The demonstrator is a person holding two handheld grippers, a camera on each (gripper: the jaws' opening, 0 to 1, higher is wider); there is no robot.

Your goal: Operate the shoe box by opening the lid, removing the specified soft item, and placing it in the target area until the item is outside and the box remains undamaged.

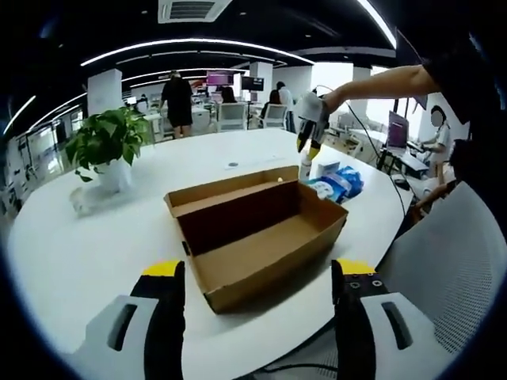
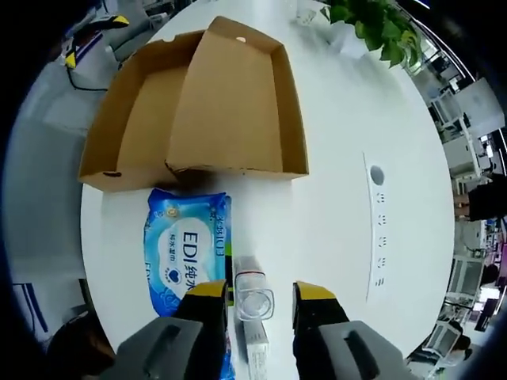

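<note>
The blue wipes pack (image 2: 188, 252) runs under the right gripper (image 2: 254, 294) at six o'clock, its lower end hidden, as is the base of the clear bottle (image 2: 253, 294) between the jaws, while the pack's small print stays too fine to read.

- Open white table (image 1: 95, 245) is seen left of the cardboard box (image 1: 257, 237).
- The box's far side is crowded by a blue wipes pack (image 2: 186, 249) and small bottle (image 2: 252, 294).
- A potted plant (image 1: 107, 146) stands well apart.
</note>
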